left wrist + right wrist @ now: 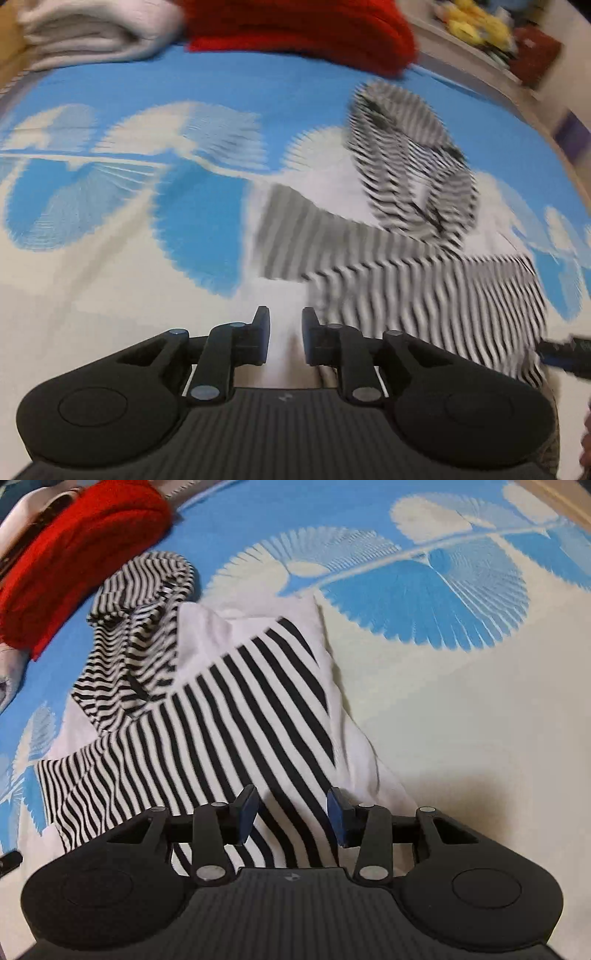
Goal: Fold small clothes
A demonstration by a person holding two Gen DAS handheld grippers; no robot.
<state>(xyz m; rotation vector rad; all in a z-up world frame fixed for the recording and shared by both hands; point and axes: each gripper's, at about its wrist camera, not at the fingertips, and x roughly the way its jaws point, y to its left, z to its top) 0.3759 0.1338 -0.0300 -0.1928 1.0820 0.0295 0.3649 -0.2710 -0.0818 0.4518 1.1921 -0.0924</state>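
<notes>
A black-and-white striped garment (221, 716) with white panels lies rumpled on the blue-and-white bedsheet (461, 709). Its bunched top end points toward the red pile. My right gripper (291, 814) is open, its jaws spread just above the garment's near striped edge, holding nothing. In the left wrist view, which is motion-blurred, the same garment (424, 266) lies ahead and to the right. My left gripper (285, 334) is open with a narrow gap, over bare sheet (110, 295) just left of the garment's edge, and empty.
A folded red garment (303, 33) and a folded white cloth (96, 33) lie at the far end of the bed. The red garment also shows in the right wrist view (74, 554). A shelf with coloured items (480, 26) stands beyond the bed.
</notes>
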